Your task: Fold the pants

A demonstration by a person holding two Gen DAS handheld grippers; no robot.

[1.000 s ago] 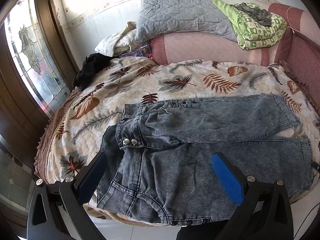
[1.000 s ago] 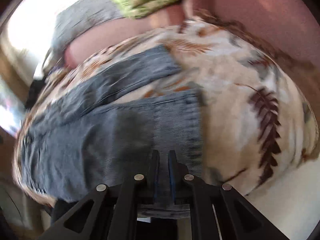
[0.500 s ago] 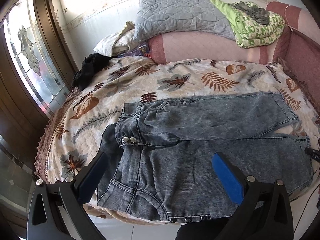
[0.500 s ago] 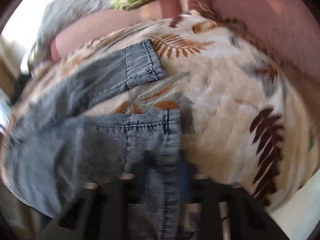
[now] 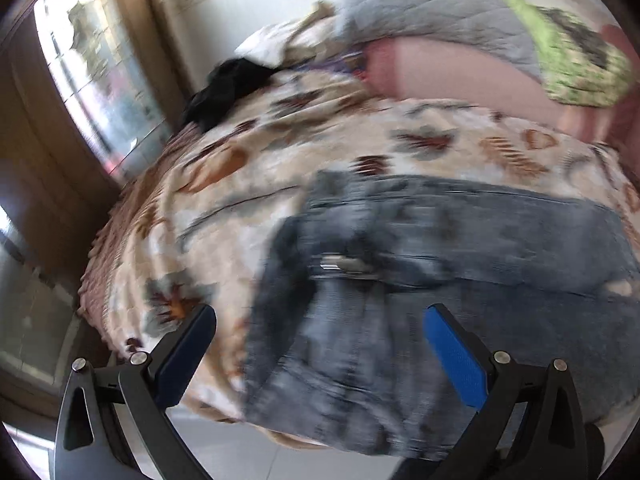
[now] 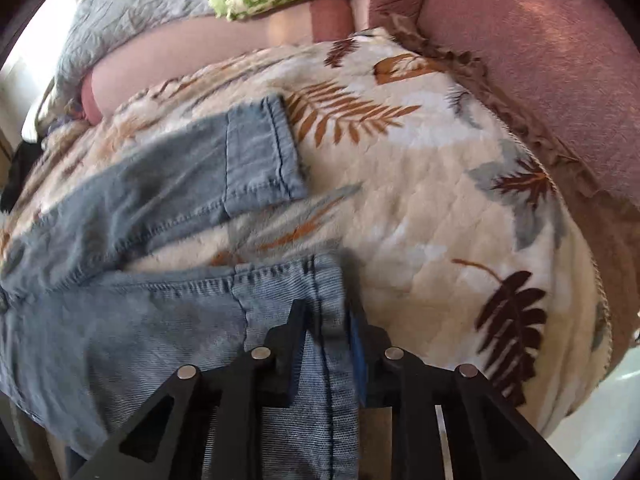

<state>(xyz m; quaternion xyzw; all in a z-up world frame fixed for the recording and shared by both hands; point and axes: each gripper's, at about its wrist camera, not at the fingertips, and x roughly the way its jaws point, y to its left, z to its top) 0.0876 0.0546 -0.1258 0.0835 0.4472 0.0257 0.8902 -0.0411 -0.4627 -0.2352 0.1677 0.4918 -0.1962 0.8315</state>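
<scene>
I am gripping the hem of the near leg of the pants (image 6: 168,320) with my right gripper (image 6: 329,330), its fingers clenched on the denim so the cuff runs between them and I can carry that leg over for the fold. The other leg is lying flat just beyond the fingertips on the leaf-print bedspread (image 6: 440,184). My left gripper (image 5: 320,340) is hanging released, fingers spread wide with the waist end sitting ahead of and between them, touching nothing as far as I can judge; that view is smeared, so the waistband's exact lie is uncertain.
</scene>
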